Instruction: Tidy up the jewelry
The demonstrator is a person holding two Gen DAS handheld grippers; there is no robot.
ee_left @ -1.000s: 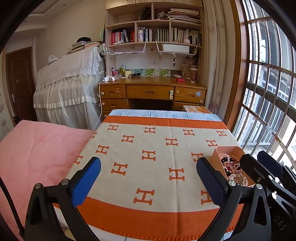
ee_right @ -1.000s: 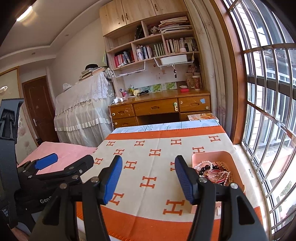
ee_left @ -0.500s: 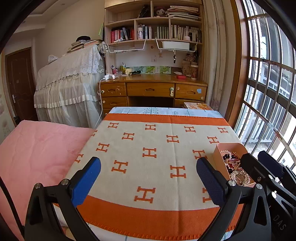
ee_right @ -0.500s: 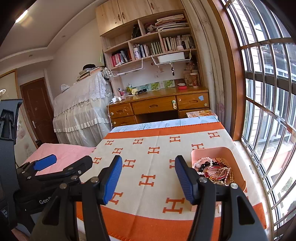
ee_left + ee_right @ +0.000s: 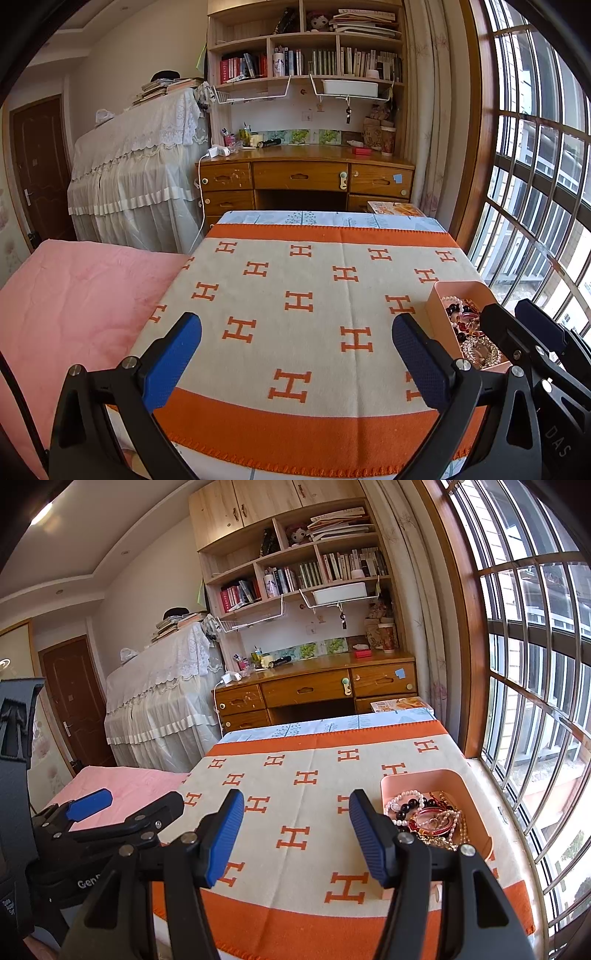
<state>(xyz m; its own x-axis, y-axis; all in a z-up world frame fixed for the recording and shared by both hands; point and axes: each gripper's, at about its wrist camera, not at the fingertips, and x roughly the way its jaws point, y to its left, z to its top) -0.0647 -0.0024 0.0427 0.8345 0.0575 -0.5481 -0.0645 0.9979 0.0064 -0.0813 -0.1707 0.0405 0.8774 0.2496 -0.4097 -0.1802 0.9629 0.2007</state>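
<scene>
1. Left wrist view: my left gripper (image 5: 295,363) hangs wide open and empty over the cream, orange-H-patterned blanket (image 5: 295,288) on the table; the pink plastic tray (image 5: 443,308) of tangled bead bracelets (image 5: 463,321) sits to its right.
2. Right wrist view: my right gripper (image 5: 295,836) is spread and empty; the tray (image 5: 417,777) lies just right of it. I should swing right, descend slowly and pinch one strand only.

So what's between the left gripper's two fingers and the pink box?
Only the H-patterned blanket. In the left wrist view, the left gripper is open, and the pink box of jewelry sits just past its right finger.
</scene>
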